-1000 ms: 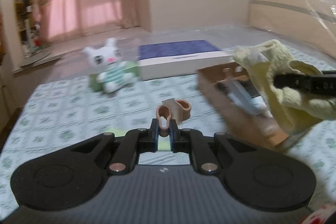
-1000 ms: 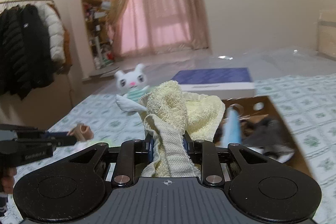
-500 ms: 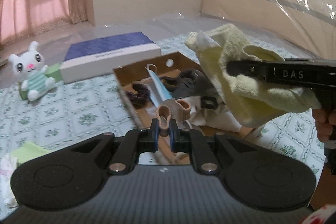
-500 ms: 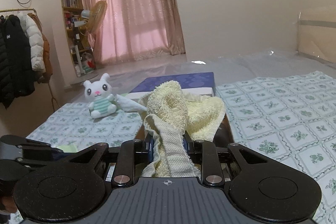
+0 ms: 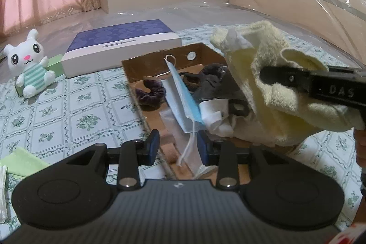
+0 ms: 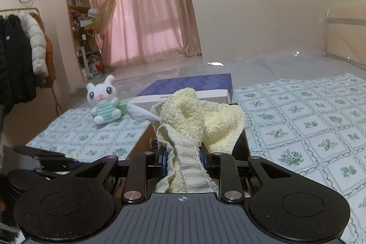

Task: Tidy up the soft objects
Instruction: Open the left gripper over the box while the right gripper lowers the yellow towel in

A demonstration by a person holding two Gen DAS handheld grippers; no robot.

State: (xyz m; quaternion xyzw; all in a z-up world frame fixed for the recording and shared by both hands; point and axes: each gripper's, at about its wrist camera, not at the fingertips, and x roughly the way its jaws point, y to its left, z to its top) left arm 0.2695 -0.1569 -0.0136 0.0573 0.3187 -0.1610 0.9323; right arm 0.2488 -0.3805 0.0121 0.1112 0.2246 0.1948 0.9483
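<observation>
- Underneath, a green-patterned bedspread (image 5: 75,106) covering the bed, everything else resting on it.
- Centrally, an open cardboard box (image 5: 146,61) holding a blue face mask (image 5: 183,93), a purple scrunchie (image 5: 151,94), dark fabric (image 5: 212,81) and white cloth pieces.
- Behind the cardboard box, a flat purple-and-white box (image 5: 121,45).
- Above the cardboard box's right side, a yellow towel (image 6: 189,120), clenched between the fingers of the right gripper (image 6: 183,159), folds drooping toward the contents.
- At the far left, a white plush bunny (image 5: 29,63) sitting upright, well apart from the cardboard box.
- Over the cardboard box's near edge, the left gripper (image 5: 177,148), jaws spread and gripping nothing, mask strap and a beige piece lying between them.
</observation>
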